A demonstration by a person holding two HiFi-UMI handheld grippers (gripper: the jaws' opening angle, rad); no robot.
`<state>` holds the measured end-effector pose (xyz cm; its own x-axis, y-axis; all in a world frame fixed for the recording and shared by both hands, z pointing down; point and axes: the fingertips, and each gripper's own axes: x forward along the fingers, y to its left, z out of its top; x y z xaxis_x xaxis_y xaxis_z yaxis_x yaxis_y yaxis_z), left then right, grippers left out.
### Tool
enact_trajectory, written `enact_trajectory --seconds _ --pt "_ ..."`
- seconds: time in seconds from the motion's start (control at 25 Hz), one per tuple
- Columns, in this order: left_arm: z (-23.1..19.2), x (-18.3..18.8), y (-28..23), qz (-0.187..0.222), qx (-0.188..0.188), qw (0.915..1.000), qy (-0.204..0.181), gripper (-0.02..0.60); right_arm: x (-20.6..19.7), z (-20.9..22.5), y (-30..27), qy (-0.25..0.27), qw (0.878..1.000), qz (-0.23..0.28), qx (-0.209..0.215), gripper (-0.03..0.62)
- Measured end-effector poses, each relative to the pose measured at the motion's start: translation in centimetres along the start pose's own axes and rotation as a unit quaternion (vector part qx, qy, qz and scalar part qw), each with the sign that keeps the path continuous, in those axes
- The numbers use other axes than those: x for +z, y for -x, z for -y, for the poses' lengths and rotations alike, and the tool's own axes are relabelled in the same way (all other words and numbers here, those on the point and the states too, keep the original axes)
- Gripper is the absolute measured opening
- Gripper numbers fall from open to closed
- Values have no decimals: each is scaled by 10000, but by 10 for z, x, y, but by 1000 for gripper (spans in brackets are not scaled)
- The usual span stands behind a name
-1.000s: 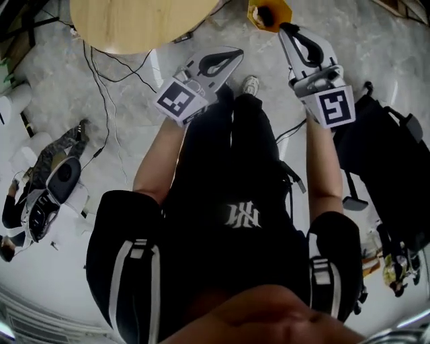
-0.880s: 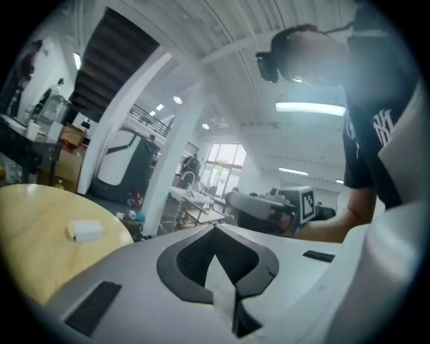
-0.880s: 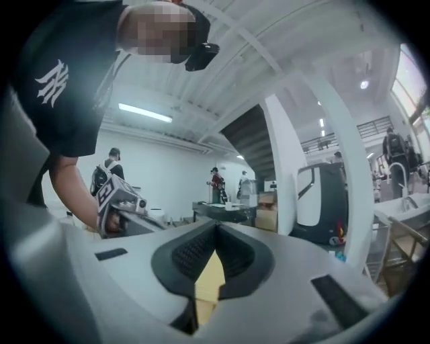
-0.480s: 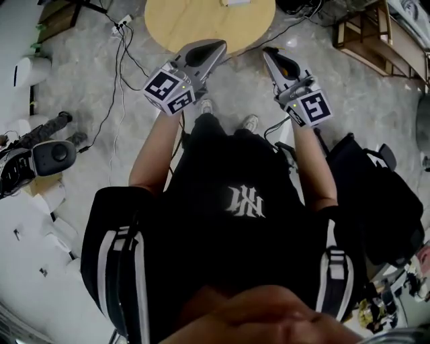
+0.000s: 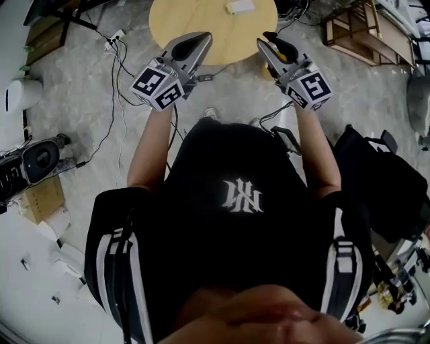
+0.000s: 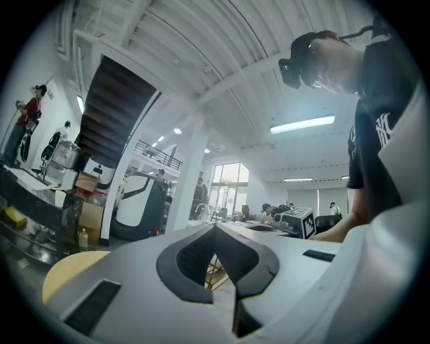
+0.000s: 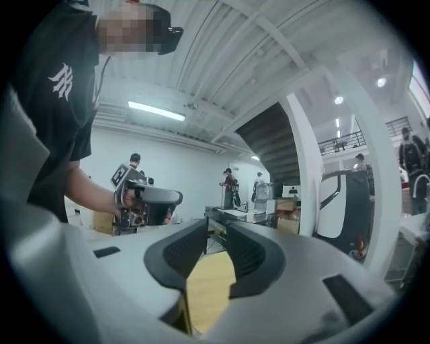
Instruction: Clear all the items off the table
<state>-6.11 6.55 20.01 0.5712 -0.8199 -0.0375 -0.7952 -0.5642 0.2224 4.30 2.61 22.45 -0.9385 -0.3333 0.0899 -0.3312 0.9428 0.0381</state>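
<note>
A round wooden table [image 5: 201,20] stands at the top of the head view, with a small flat white item [image 5: 240,7] lying on its far part. My left gripper [image 5: 201,37] hovers over the table's near edge with its jaws together and nothing in them; in the left gripper view its tips [image 6: 215,232] meet. My right gripper [image 5: 267,38] is level with it, to the right. Its jaws [image 7: 216,235] are opening, with a narrow gap and nothing between them. The table top [image 7: 208,282] shows through that gap.
Cables [image 5: 114,60] trail over the grey floor left of the table. A wooden frame [image 5: 356,27] stands at the top right and a black bag [image 5: 383,175] at the right. A white and black machine [image 5: 33,161] and a cardboard box [image 5: 40,198] are at the left.
The view has swung from a yellow container on the floor to the round table. Both grippers have come up to the table's near edge, side by side.
</note>
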Motion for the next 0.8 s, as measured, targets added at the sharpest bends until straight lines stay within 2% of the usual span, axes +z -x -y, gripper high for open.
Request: enact_trajectory --seconds 0.08,0.2,0.28,0.32,0.36,0.52,0.68,0.72,0.76,0.8 --pt "-17 -1 9 -7 -61 10000 -36 12 -4 1 -19 68 9999 -148 -41 140" --pt "-40 -7 24 -219 -160 9994 -214 12 -14 4 -44 30 9996 -243 -165 146" --pt "-53 -11 27 -300 -173 9992 -197 12 -22 11 -54 30 9992 -333 -231 148" --pt "-59 -13 27 -307 -150 9993 -132 12 -27 13 -58 9 9989 -411 -228 210" --pt "-64 -14 27 -300 -111 9995 -54 12 -31 16 -60 -13 9986 -496 -205 241" --pt "-74 -23 21 -295 30 9995 127 12 -46 35 -59 41 9972 -737 -98 241" --pt "-95 -38 0 -371 232 9988 233 12 -65 78 -74 -48 9956 -936 93 241" --pt "-105 -41 -6 -441 317 9983 220 12 -73 90 -85 -104 9949 -991 168 251" --pt "-115 -45 -13 -530 405 9976 189 12 -82 102 -96 -152 9941 -1046 255 289" --pt "-125 -49 -19 -610 494 9968 176 12 -93 112 -107 -177 9930 -1111 351 293"
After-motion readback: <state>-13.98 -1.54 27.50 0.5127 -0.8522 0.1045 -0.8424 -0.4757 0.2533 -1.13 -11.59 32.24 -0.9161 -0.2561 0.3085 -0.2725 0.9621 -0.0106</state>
